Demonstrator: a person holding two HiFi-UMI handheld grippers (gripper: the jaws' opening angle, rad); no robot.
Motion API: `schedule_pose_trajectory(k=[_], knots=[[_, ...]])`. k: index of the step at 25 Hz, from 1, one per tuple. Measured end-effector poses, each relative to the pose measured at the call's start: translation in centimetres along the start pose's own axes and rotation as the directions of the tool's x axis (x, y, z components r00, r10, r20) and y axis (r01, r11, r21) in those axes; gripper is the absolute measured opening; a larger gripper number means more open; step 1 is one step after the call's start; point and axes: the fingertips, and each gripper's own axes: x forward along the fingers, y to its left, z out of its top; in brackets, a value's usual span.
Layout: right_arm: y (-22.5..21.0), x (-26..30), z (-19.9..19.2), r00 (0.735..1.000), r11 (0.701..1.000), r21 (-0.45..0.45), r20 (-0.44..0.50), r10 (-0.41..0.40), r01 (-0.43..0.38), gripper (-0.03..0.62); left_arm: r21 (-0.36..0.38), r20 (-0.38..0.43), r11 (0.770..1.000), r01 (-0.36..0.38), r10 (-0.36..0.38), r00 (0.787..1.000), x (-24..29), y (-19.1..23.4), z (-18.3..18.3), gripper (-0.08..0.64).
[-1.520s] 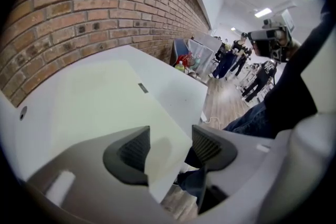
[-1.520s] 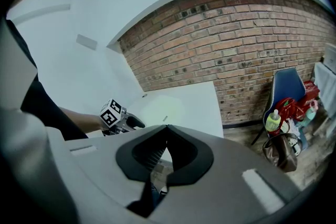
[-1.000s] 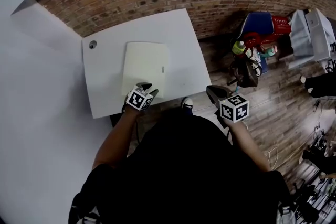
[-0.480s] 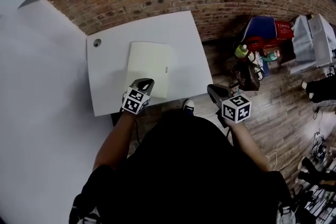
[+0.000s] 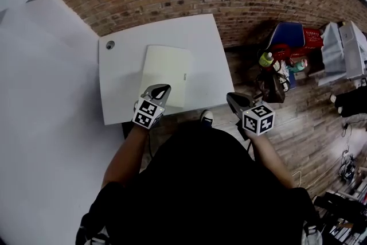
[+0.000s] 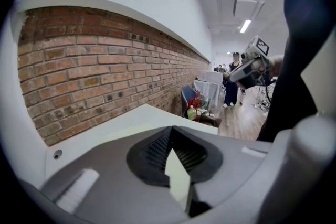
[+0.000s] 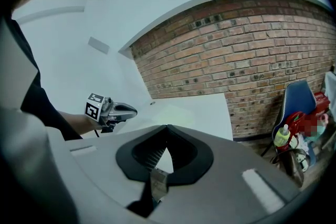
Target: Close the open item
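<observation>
Evidently the pale cream flat rectangular case (image 5: 166, 69) lies flat and shut on the white table (image 5: 117, 89), so we judge the closing done. The left gripper (image 5: 161, 89), over the table's near edge, has just been closing its jaws with nothing between them. The right gripper (image 5: 231, 98), off the table's near right corner, is likewise clenched and empty. Only the right gripper view shows the left gripper raised off the table; only the head view shows the whole case.
</observation>
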Motion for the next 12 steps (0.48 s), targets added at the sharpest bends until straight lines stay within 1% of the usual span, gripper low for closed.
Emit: schedule_pose_trajectory(k=[4,8,12], knots=[[0.3,0.3,0.0,1.0,1.0,-0.003,0.002,0.006,-0.006,0.002,0.018,0.027,1.0,-0.011,0.01,1.0,-0.5,0.1,0.9,0.003],[0.6,0.5,0.1,1.0,1.0,-0.008,0.003,0.014,-0.014,0.002,0.003,0.006,1.0,-0.008,0.008,1.0,-1.1,0.2,0.8,0.003],[0.8,0.5,0.4,1.0,1.0,-0.008,0.005,0.013,-0.013,0.002,-0.002,0.024,1.0,-0.008,0.008,1.0,-1.8,0.2,1.7,0.003]])
